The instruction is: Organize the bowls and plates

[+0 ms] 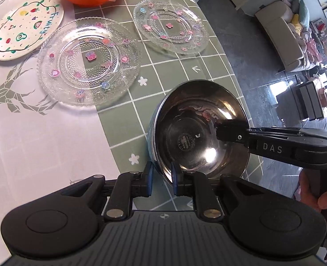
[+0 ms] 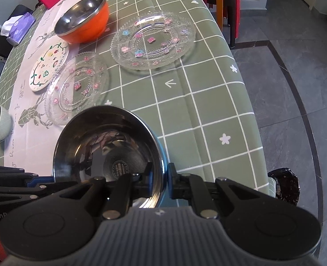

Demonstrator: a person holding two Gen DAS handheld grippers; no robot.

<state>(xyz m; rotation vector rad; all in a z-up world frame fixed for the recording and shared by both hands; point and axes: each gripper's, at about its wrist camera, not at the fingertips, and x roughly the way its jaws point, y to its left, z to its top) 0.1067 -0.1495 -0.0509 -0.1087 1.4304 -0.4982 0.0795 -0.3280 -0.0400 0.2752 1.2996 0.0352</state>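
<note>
Steel bowl (image 1: 198,130) gripped by left claw (image 1: 162,177) and, seemingly, right claw (image 2: 157,178).

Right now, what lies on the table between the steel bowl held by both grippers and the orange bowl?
In the right wrist view, a clear glass plate with small flowers lies between the steel bowl and the orange bowl; the rest is bare tablecloth.

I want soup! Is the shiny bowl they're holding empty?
Empty. The steel bowl shows only its bare bottom and stamped mark inside, no food.
</note>
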